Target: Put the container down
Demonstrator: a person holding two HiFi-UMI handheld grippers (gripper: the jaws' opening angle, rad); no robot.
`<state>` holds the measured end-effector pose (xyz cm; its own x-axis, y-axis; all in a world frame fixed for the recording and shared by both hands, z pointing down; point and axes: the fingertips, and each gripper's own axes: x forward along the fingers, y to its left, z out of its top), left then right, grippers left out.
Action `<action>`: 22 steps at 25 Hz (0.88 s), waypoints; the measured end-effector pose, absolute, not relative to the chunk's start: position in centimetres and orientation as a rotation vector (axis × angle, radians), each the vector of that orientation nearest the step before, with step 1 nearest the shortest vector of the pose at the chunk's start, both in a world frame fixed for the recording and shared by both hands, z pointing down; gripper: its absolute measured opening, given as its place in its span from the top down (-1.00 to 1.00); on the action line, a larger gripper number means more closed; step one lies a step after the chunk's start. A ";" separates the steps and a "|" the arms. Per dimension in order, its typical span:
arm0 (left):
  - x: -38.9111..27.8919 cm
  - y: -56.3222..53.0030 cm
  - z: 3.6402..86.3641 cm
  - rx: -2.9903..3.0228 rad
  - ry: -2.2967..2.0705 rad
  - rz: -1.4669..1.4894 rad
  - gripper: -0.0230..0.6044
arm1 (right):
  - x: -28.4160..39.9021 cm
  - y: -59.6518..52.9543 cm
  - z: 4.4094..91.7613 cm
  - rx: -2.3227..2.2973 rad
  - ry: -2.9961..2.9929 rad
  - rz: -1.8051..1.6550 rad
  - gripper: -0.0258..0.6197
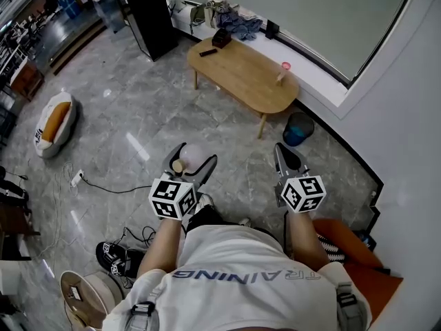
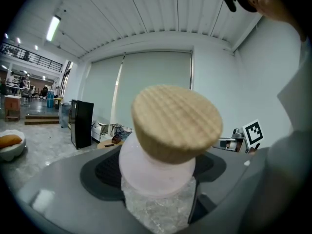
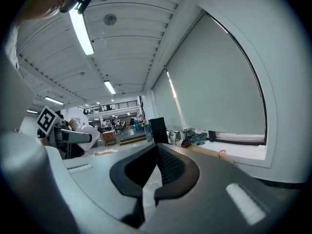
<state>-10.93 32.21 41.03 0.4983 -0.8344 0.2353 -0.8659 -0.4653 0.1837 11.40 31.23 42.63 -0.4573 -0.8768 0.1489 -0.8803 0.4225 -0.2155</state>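
Note:
The container (image 1: 196,155) is a pale, clear jar with a round cork lid (image 1: 178,165). It lies sideways between the jaws of my left gripper (image 1: 187,163), held high above the floor in front of the person. In the left gripper view the cork lid (image 2: 176,121) fills the middle and the jar's body (image 2: 156,184) sits between the dark pads (image 2: 105,172), which stand wide and press on it. My right gripper (image 1: 288,158) hangs level with it to the right. Its jaws meet at the tips (image 3: 157,147) with nothing between them.
A low wooden table (image 1: 241,81) stands ahead by the window sill, with a pink-topped item (image 1: 285,67), a remote (image 1: 207,52) and a dark box (image 1: 222,38) on it. A blue bin (image 1: 298,129) sits by its near end. A black cabinet (image 1: 150,16), a cushion bed (image 1: 55,123) and a floor cable (image 1: 103,185) lie to the left.

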 end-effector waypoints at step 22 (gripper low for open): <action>-23.9 18.8 40.0 2.461 -1.391 0.090 -0.35 | -1.6 18.2 40.3 1.640 -2.589 0.357 0.87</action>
<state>-23.94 18.80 40.03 0.5259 -0.8253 0.2058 -0.8450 -0.4793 0.2372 -1.63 18.17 40.29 -0.4338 -0.8849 0.1696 -0.8977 0.4086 -0.1647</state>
